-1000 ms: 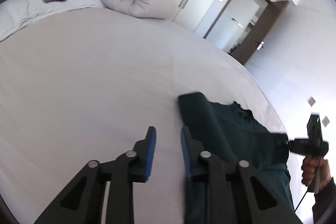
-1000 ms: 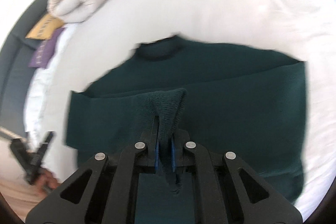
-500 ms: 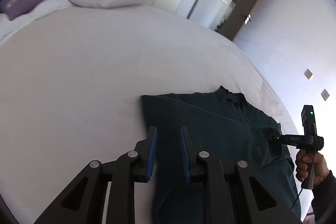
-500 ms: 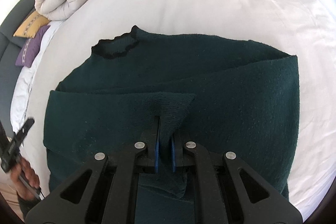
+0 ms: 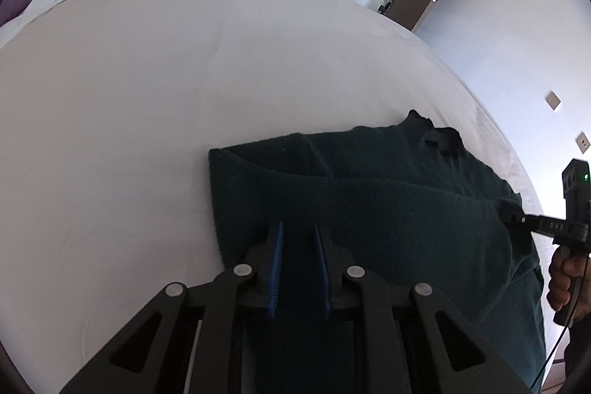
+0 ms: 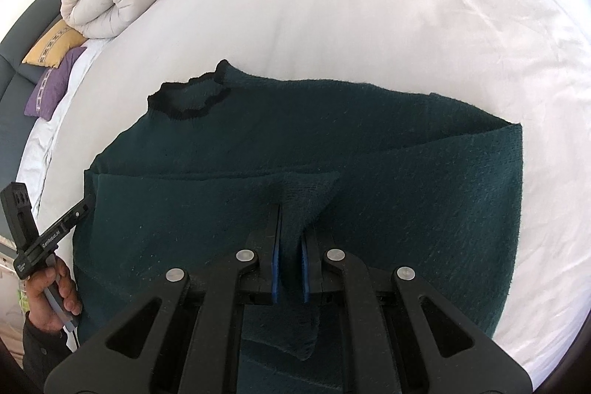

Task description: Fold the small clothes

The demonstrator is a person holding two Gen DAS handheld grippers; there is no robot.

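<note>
Sweater lies flat on the bed, long axis crosswise before me, with my right hand-held gripper clamped on its folded edge and my left hand-held gripper closing, empty, over the opposite end.

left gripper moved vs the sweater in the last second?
Yes. The left gripper has come in over the dark green sweater: earlier its fingertips sat over bare white sheet beside the sweater's edge; now they sit over the knit, jaws closing, nothing gripped.
</note>
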